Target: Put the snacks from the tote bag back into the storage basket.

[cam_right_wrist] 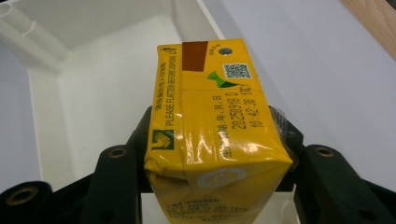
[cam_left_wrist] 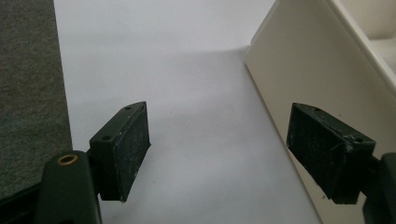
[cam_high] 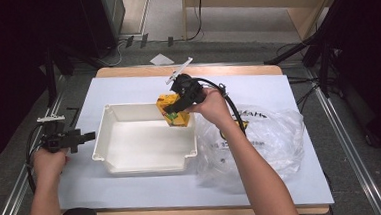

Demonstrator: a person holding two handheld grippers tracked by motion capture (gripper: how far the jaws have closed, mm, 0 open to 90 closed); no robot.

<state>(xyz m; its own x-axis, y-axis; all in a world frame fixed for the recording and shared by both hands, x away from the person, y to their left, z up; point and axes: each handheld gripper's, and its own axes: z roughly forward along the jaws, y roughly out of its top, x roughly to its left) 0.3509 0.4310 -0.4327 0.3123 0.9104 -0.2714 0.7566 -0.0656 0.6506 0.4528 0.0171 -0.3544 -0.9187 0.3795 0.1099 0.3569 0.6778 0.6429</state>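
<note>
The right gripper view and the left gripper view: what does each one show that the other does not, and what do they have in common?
The right gripper view shows a yellow drink carton clamped between the right gripper jaws, held above the inside of the white tray. The left gripper view shows the left gripper with its jaws open and nothing between them, low over the table, with grey floor at the left edge. Both views share the white tray, seen from outside in the left gripper view, and the pale table cover.
</note>
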